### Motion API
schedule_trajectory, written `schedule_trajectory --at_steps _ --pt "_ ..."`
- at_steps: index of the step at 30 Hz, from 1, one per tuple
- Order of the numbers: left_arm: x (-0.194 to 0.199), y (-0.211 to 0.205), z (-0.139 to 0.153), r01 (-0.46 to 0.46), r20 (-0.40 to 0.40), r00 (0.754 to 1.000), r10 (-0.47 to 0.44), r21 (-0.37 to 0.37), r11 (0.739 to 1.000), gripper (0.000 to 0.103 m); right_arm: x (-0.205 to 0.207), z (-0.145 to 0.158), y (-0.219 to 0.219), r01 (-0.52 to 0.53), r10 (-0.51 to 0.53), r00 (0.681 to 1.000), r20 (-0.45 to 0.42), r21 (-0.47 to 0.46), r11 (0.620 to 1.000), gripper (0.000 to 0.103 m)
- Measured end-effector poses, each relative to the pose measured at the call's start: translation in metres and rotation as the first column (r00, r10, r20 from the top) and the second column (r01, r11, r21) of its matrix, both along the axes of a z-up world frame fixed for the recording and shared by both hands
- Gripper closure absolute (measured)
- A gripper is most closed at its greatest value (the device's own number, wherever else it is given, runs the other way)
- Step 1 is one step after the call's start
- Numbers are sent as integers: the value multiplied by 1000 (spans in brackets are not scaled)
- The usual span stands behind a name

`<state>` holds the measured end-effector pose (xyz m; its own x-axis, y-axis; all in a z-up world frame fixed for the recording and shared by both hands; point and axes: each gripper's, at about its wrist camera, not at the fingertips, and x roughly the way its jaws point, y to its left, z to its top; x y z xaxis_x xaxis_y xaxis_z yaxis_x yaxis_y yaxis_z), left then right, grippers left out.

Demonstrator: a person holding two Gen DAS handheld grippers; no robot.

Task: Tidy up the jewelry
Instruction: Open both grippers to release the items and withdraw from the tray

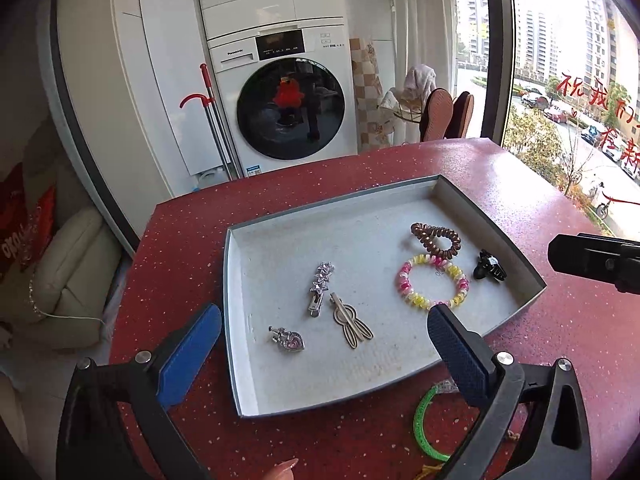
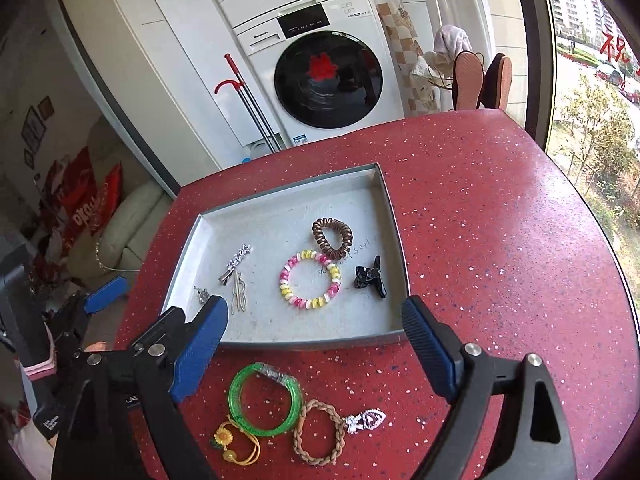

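A shallow grey tray (image 1: 360, 232) lies on the red speckled table. It holds a silver star clip (image 1: 319, 286), a gold clip (image 1: 350, 324), a heart clip (image 1: 290, 340), a pink-and-yellow spiral tie (image 1: 434, 282), a brown spiral tie (image 1: 436, 240) and a black claw clip (image 1: 489, 267). My left gripper (image 1: 324, 316) hovers open above the tray's near left part, holding nothing. My right gripper (image 2: 316, 308) hangs open and empty over the tray's (image 2: 280, 332) near edge. In front of the tray lie a green bangle (image 2: 264, 400), a braided bracelet (image 2: 318, 434), a silver-pink clip (image 2: 368, 420) and a sunflower tie (image 2: 232, 444).
A stacked washing machine (image 1: 280, 100) and a red-handled mop (image 1: 212, 120) stand beyond the table's far edge. A large window (image 1: 580, 100) runs along the right. A cream sofa (image 1: 68, 272) sits low on the left. A fingertip (image 1: 284, 472) shows at the bottom edge.
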<state>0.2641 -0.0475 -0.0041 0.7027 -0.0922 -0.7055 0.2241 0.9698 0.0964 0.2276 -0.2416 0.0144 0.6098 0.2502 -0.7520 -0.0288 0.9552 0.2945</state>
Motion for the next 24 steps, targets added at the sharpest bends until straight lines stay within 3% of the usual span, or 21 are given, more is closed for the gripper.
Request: schedule_trajectory --at_steps 7,15,19,24 --pt "-41 7 -4 4 -34 999 -5 -43 999 0 -36 -12 1 -48 43 998 -52 -105 993 12" --pt "-79 3 -48 -2 -171 985 -12 -82 997 0 -63 -48 -12 -81 50 989 -142 -227 971 12" --pt "-93 -6 -61 7 -195 981 -22 -78 997 0 -68 -61 -20 -93 49 985 -164 -275 957 12" --pt "-98 -15 -67 27 -210 977 -40 -68 997 0 -67 -71 -22 -127 80 983 -168 -297 946 20"
